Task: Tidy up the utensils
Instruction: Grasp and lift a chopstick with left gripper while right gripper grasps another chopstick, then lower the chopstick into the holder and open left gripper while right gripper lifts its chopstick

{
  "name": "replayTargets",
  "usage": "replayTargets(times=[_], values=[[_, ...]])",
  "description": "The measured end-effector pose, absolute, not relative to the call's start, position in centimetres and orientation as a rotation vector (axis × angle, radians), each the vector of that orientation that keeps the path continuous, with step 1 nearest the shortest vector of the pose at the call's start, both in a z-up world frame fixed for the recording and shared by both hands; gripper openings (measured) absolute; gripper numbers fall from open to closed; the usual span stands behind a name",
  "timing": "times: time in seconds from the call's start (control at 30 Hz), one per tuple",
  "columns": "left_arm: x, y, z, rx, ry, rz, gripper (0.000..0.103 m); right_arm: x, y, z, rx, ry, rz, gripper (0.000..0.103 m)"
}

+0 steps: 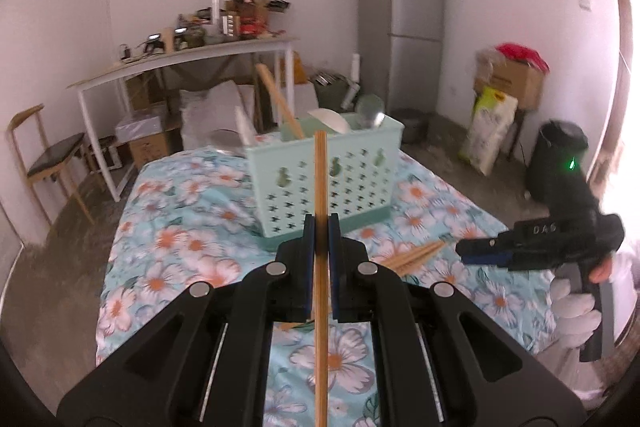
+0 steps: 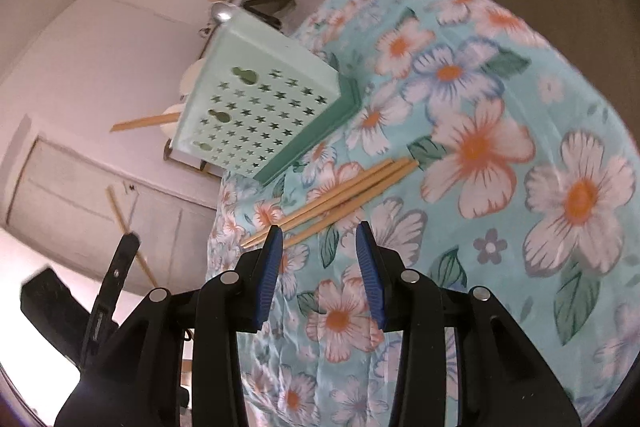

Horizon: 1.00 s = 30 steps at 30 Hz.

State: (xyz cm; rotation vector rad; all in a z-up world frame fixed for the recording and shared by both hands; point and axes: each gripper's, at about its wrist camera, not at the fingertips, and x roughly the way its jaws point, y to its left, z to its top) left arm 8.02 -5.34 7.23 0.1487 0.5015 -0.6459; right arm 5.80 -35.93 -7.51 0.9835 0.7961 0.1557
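Chopstick sorting on the flowery tablecloth (image 2: 520, 115)

The mint-green utensil basket (image 1: 320, 179) stands on the cloth with a chopstick, spoons and a ladle sticking out of it. A few loose chopsticks (image 2: 340, 197) lie on the cloth just beside the basket's base. The left gripper (image 1: 321, 227) is clamped tight on a single chopstick (image 1: 321, 327), held in front of the basket. The right gripper (image 2: 319, 239) sits partly open with nothing in it, over the loose ones.
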Motion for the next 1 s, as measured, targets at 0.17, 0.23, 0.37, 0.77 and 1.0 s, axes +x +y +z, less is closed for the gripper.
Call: replayTargets(times=[0.17, 0.23, 0.37, 0.77, 1.0], values=[[8.0, -3.7, 7.7, 0.103, 0.487, -0.631, 0.005, 7.0, -36.3, -9.3, 1.079, 0.83, 0.115, 0.038], [8.0, -3.3, 7.8, 0.087, 0.486, -0.634, 0.005, 7.7, -36.6, -10.2, 1.114, 0.833, 0.087, 0.038], [7.8, -2.9, 7.9, 0.069, 0.481, -0.641, 0.005, 9.1, -37.3, -12.1, 1.23, 0.821, 0.063, 0.031], [7.7, -2.8, 7.9, 0.042, 0.497, -0.662, 0.005, 10.8, -37.4, -12.7, 1.292, 0.792, -0.007, 0.021], [7.5, -2.8, 8.1, 0.044, 0.488, -0.659, 0.005, 10.0, -38.2, -13.5, 1.336, 0.775, -0.005, 0.011]])
